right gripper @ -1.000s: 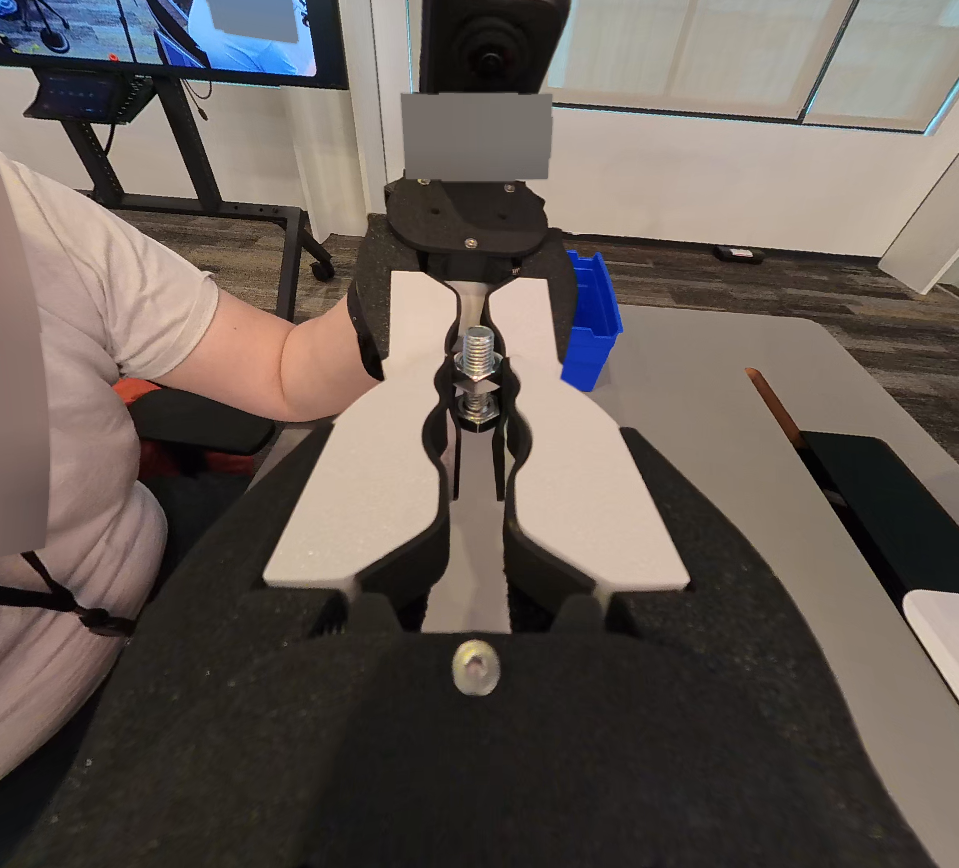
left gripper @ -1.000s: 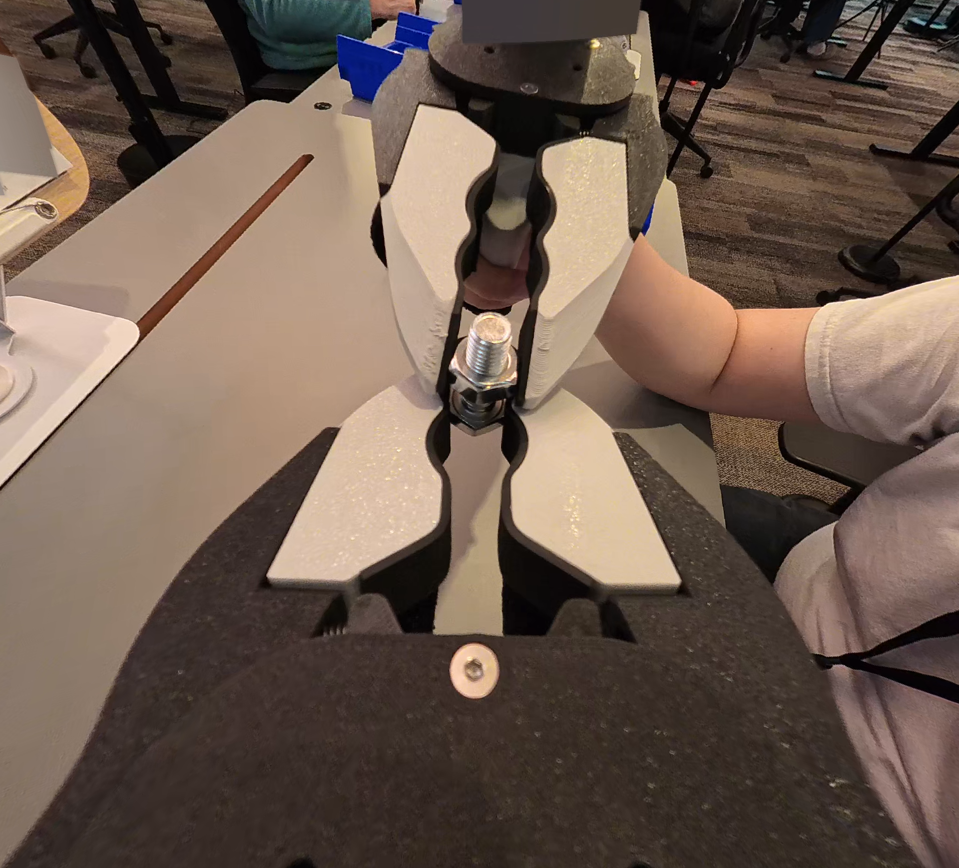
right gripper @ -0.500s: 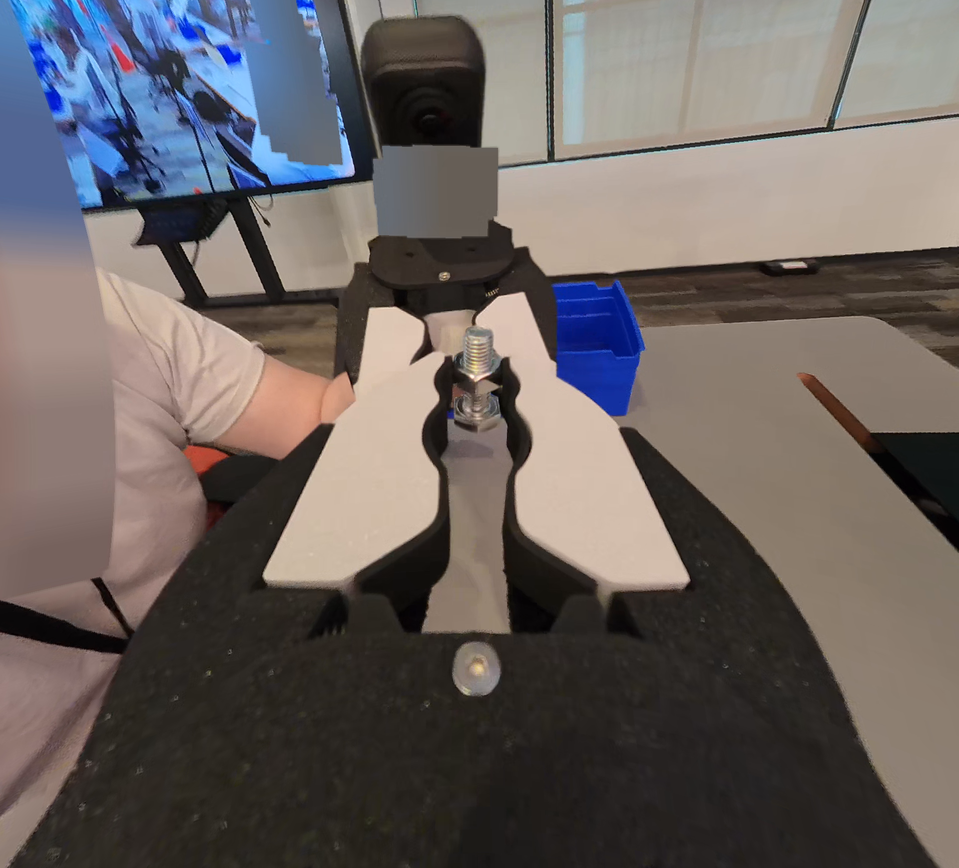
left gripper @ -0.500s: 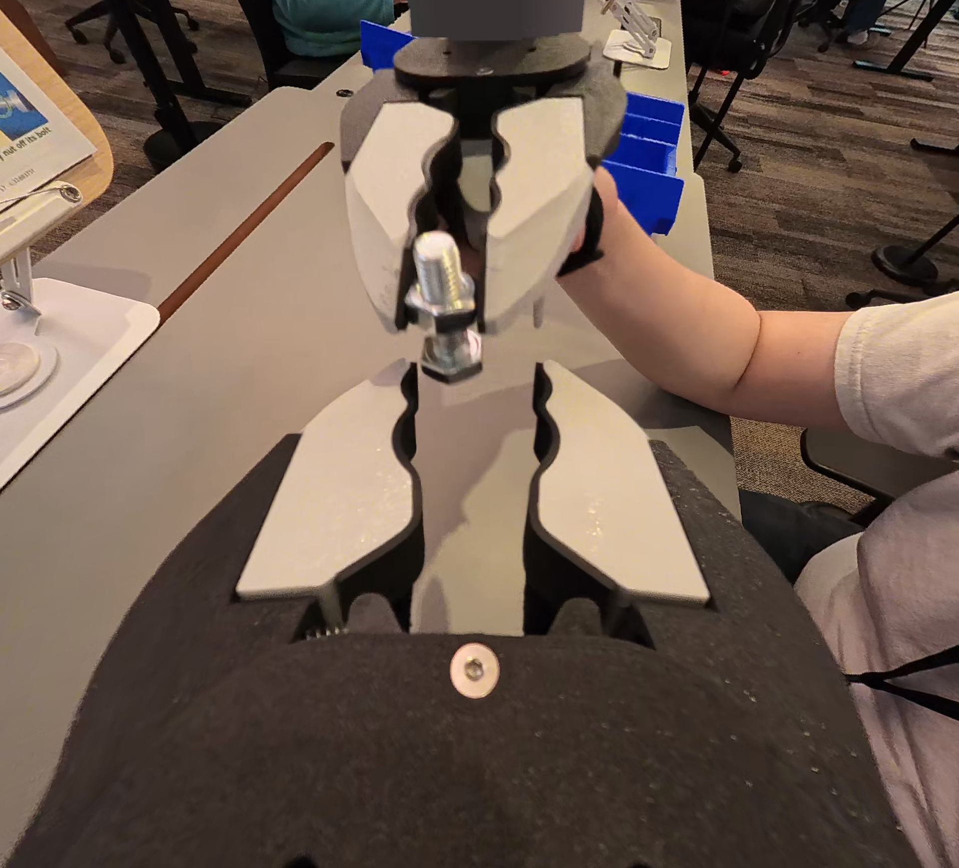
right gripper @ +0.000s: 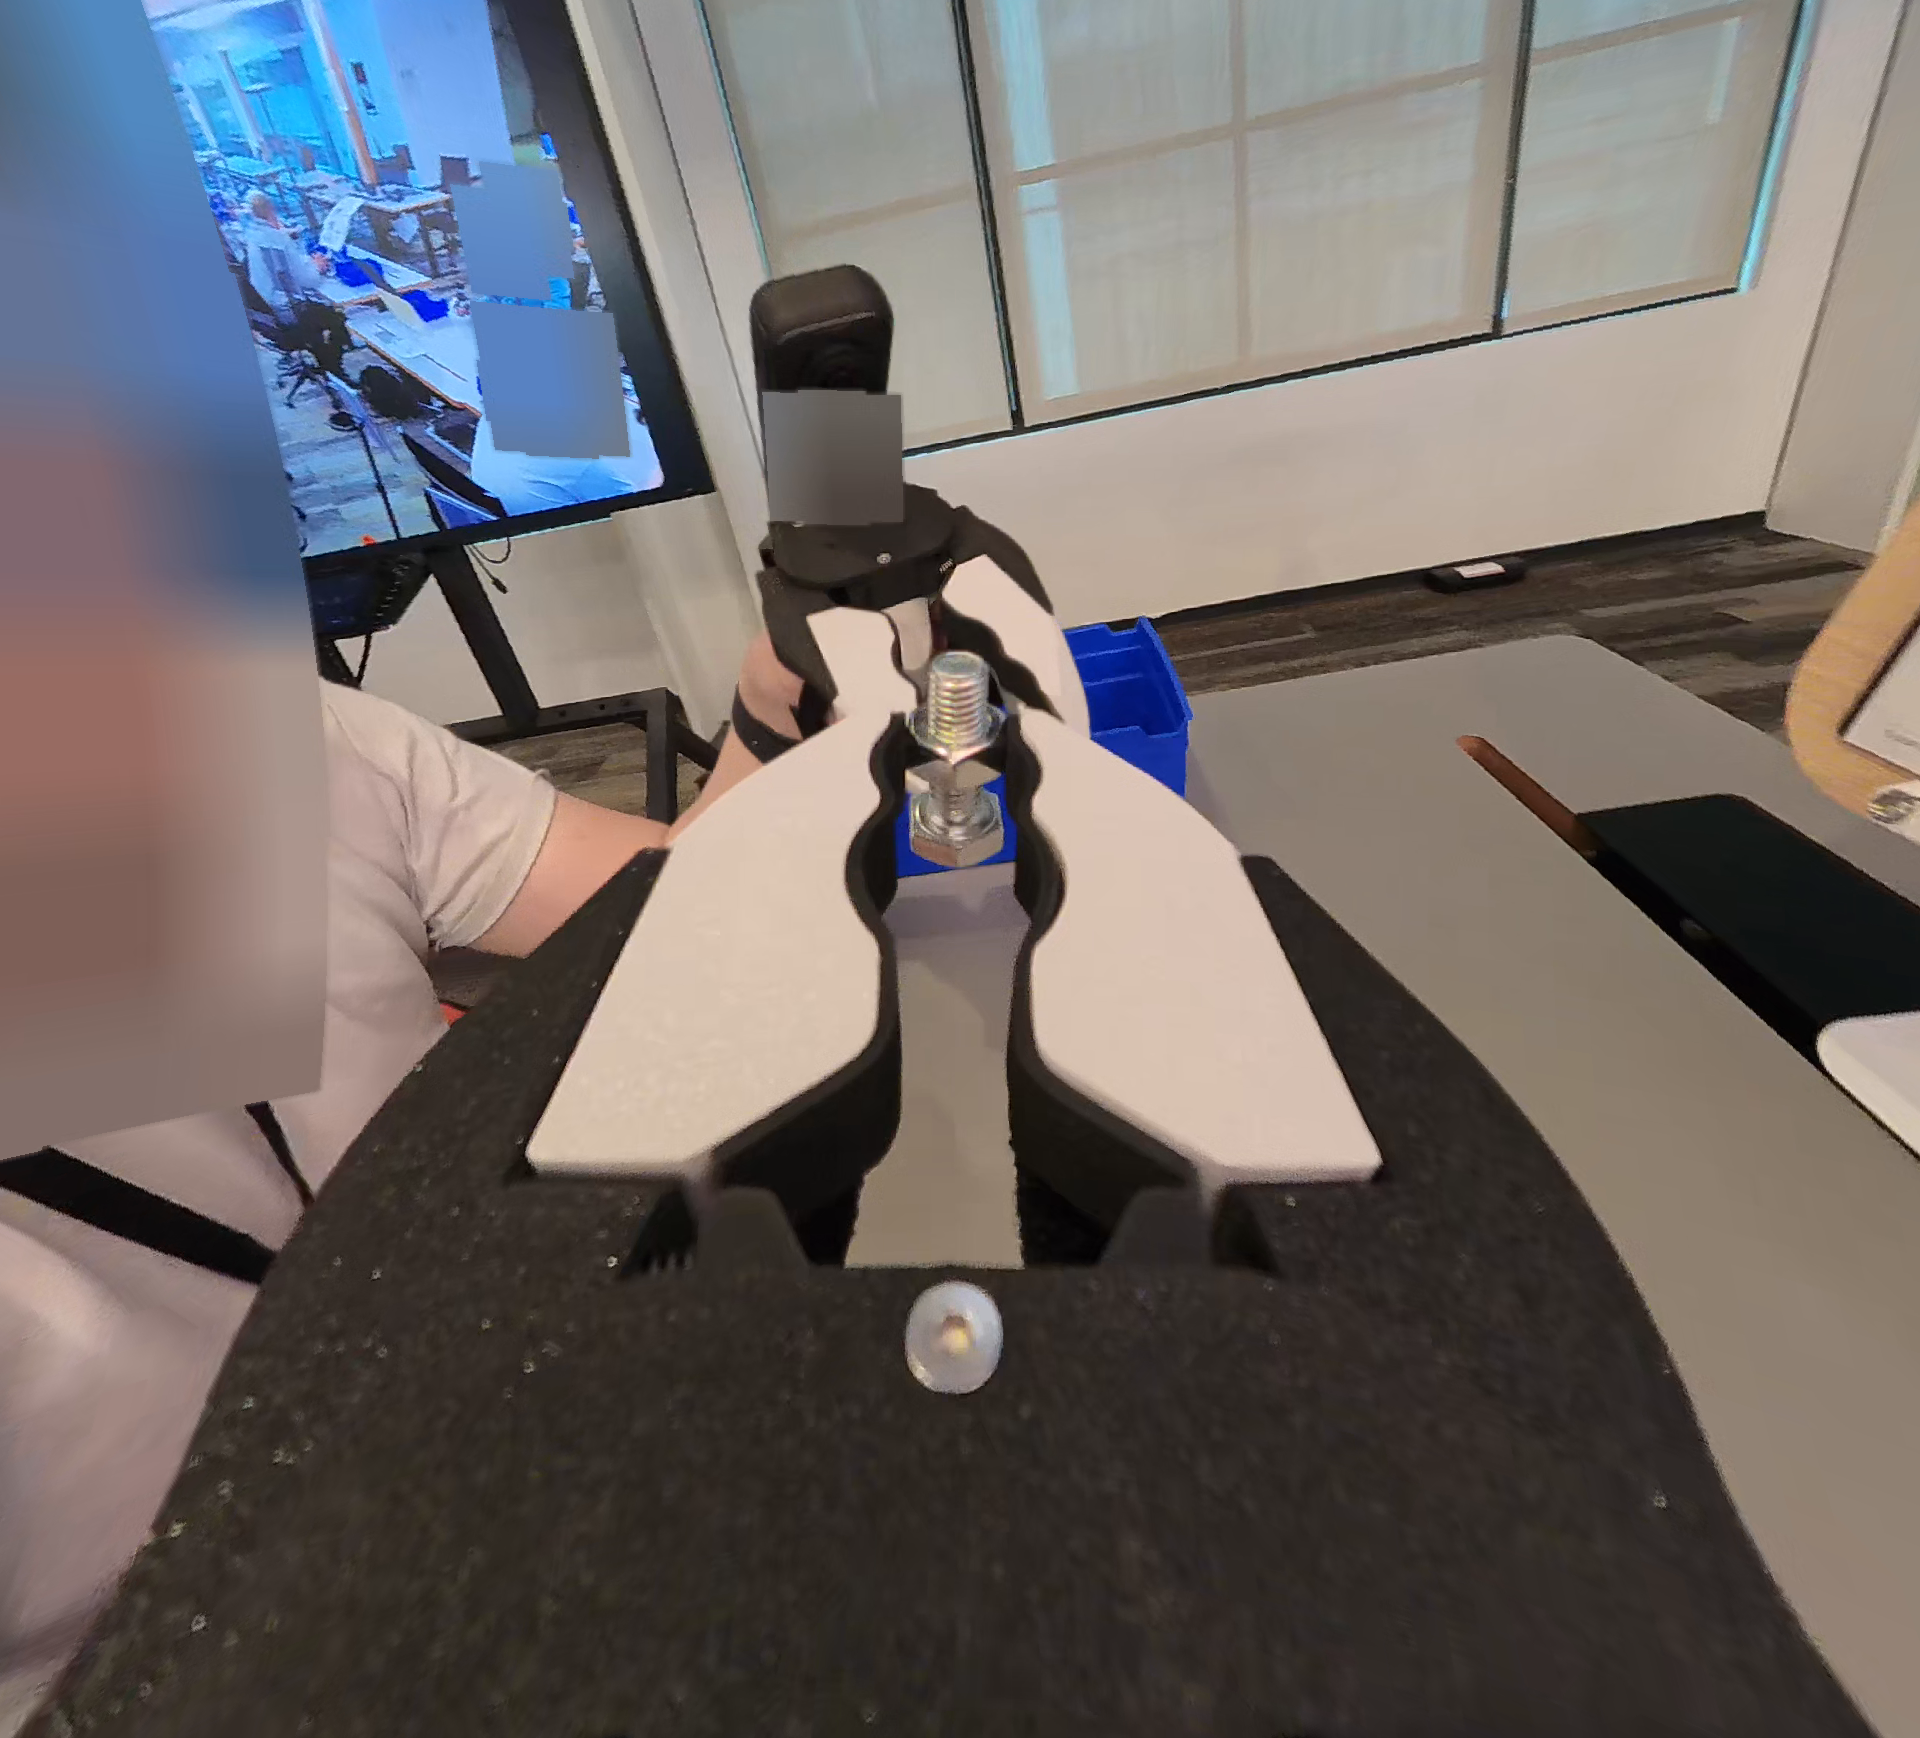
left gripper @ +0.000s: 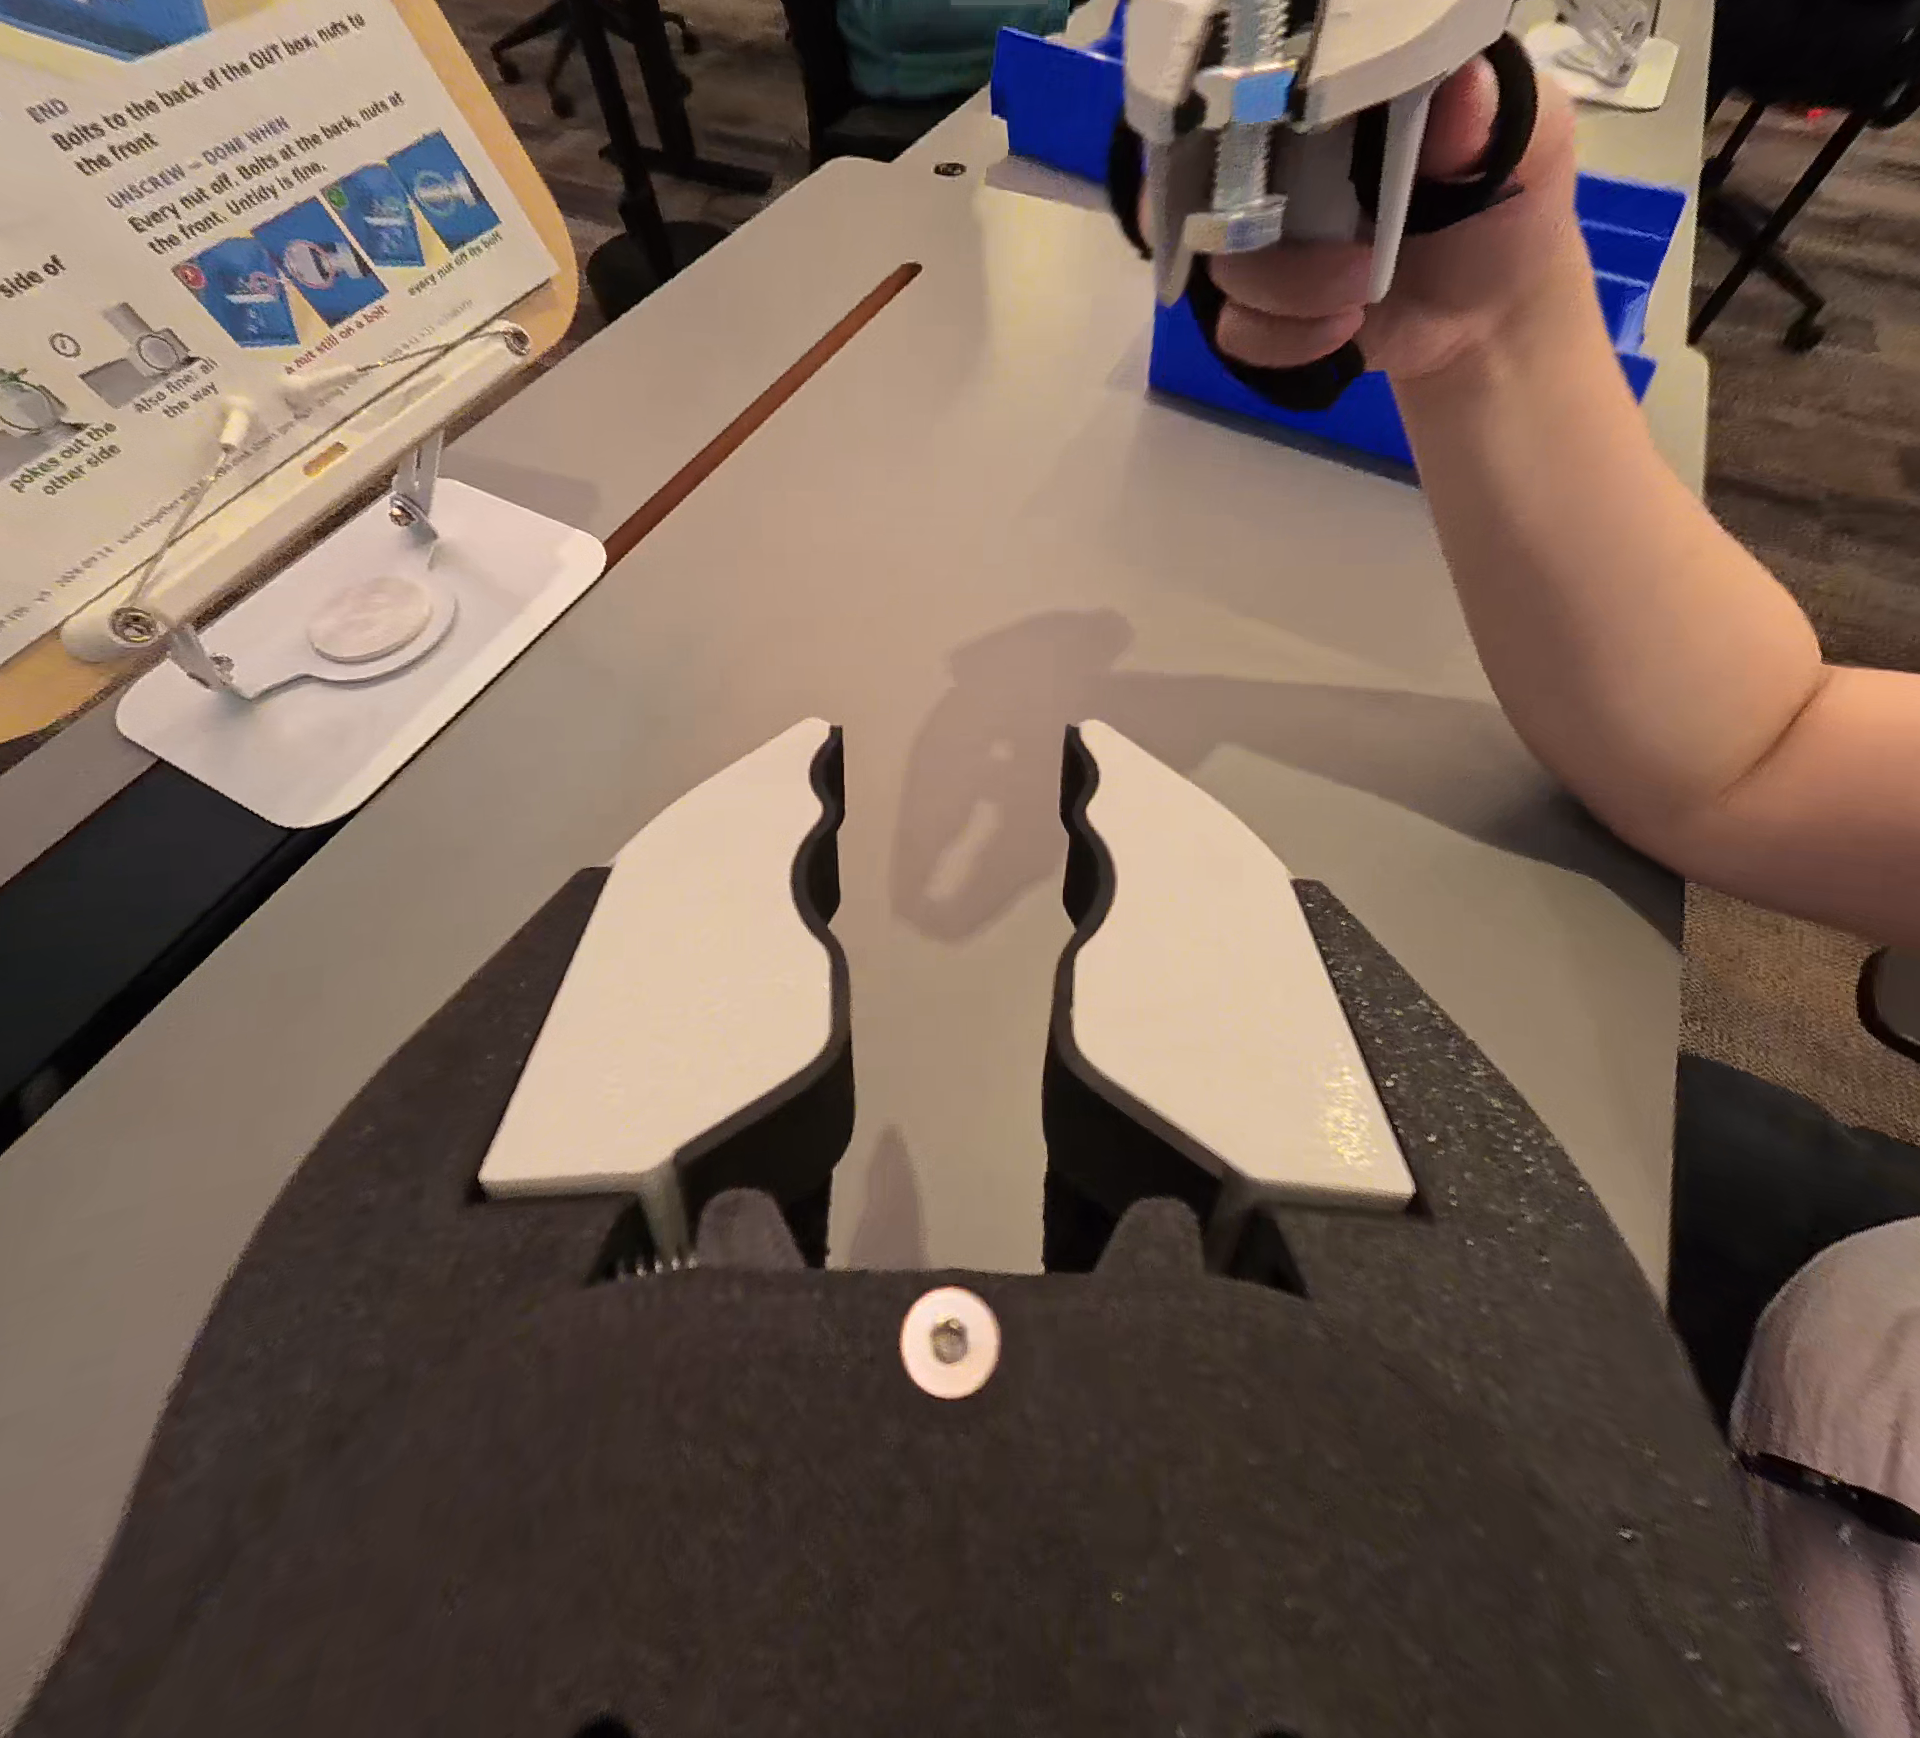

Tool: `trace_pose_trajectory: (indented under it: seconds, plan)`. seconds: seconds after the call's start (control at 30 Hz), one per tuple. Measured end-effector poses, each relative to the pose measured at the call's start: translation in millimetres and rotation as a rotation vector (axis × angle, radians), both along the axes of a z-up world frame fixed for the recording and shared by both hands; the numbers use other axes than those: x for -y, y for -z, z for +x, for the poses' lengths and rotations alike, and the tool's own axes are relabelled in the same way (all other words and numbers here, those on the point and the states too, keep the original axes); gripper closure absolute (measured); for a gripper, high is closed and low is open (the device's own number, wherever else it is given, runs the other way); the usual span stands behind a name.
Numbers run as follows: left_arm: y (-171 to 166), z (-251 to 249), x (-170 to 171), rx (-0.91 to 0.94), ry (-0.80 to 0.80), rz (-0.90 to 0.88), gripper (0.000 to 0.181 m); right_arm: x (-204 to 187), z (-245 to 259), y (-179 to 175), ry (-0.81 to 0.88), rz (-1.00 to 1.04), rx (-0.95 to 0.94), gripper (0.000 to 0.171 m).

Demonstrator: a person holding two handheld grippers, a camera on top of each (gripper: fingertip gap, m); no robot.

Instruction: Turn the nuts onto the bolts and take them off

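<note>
My right gripper [right gripper: 956, 743] is shut on a silver nut [right gripper: 956, 738] threaded on a silver bolt [right gripper: 956, 831]. The bolt stands upright, thread up and hex head below the fingers. In the left wrist view the right gripper [left gripper: 1247, 99] is held high at the far right, above the grey table [left gripper: 935, 493], with the bolt [left gripper: 1242, 161] in it. My left gripper [left gripper: 951, 743] is open and empty, low over the table and apart from the bolt. Its black body [right gripper: 862, 550] shows behind the bolt in the right wrist view.
Blue bins [left gripper: 1049, 99] [left gripper: 1621, 254] stand at the table's far end, behind the right gripper. An instruction sheet on a white stand [left gripper: 343, 649] is at the left edge. A brown slot [left gripper: 769, 410] runs along the table. Another person sits beyond the table. About 11 cm separates my left fingertips from my right.
My left gripper let go of the bolt head, opened and drew back. My right gripper carried the nut and bolt up and away to the far right.
</note>
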State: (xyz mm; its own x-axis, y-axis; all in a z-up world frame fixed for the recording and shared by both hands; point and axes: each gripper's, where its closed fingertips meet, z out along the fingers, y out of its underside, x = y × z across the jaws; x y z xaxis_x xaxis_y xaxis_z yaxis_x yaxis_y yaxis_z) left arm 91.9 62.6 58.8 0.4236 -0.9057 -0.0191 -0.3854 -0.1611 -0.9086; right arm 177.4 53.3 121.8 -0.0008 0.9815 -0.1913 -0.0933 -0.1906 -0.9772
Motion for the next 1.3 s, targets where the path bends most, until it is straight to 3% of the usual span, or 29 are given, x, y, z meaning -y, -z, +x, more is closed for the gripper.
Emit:
trace_pose_trajectory:
  seconds: [0.43, 0.67, 0.87, 1.03, 1.3]
  plan:
    - [-8.7, 5.0, 15.6, -0.008, 0.026, 0.045, 0.142, 57.9, 119.8, -20.5, 0.074, -0.148, -0.04, 0.154]
    - [-8.3, 13.8, 21.8, -0.013, 0.041, 0.054, 0.142, 76.3, 221.0, 0.9, 0.297, -0.283, 0.045, 0.154]
    - [-7.9, 16.5, 23.4, -0.019, 0.042, 0.06, 0.142, 72.5, 324.9, 57.2, 0.59, -0.506, 0.194, 0.154]
    - [-7.3, 16.9, 22.7, -0.022, 0.034, 0.06, 0.142, 70.4, 409.9, 141.1, 0.881, -0.765, 0.562, 0.154]
    - [9.6, 27.4, 21.9, -0.091, 0.034, 0.052, 0.142, 86.2, 470.7, 236.8, 0.959, -1.089, 1.082, 0.153]
